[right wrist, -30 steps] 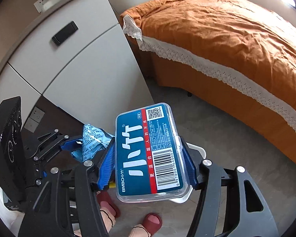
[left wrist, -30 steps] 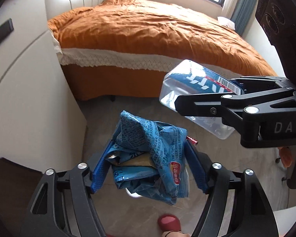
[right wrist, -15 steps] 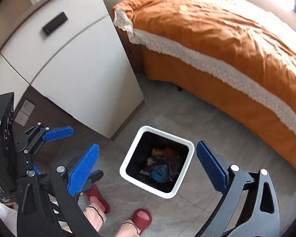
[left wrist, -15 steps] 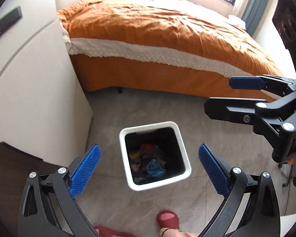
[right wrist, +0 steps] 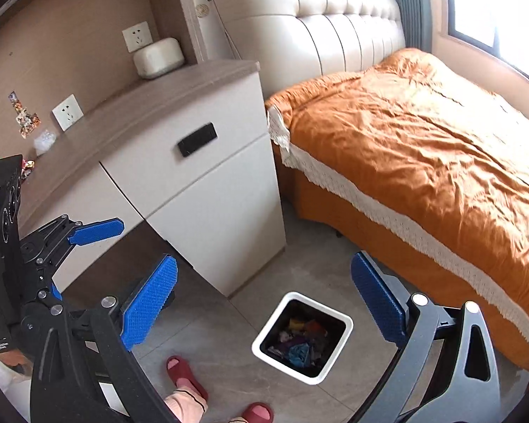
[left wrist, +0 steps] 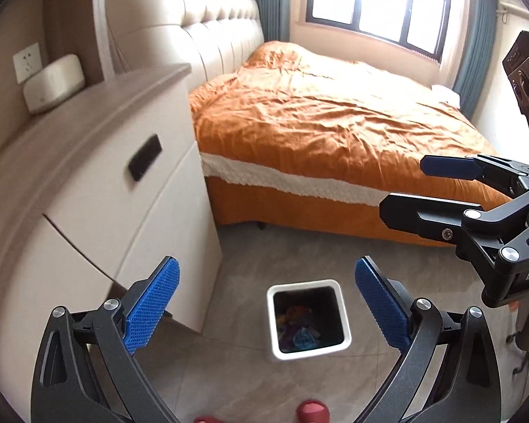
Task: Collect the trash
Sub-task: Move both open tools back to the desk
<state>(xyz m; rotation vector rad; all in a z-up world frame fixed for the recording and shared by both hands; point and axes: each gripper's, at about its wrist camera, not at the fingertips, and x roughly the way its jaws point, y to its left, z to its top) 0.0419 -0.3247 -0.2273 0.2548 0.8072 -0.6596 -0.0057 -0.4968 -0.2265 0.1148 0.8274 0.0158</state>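
I hold both tools above a bedroom floor, the left hand-held gripper and the right hand-held gripper each spread wide and carrying nothing. The white square trash bin stands on the grey tiled floor below and between the blue pads, near the corner of the white drawer cabinet and apart from the bed with its orange cover. Inside the bin lies the collected trash, a jumble of coloured wrappers low against the dark liner; the left view shows the same heap.

By my reading, the bin round is done for now and the step in hand is finding more litter. The table beside the bed looks the likeliest place: small crumpled bits sit near the wall socket, too small to identify. A cream case at the back looks like a belonging, not rubbish, so I would leave it.

To do this well, I would lift clear of the bin, keep the jaws wide on approach, take one piece per tool, and steer round the feet in red slippers below.
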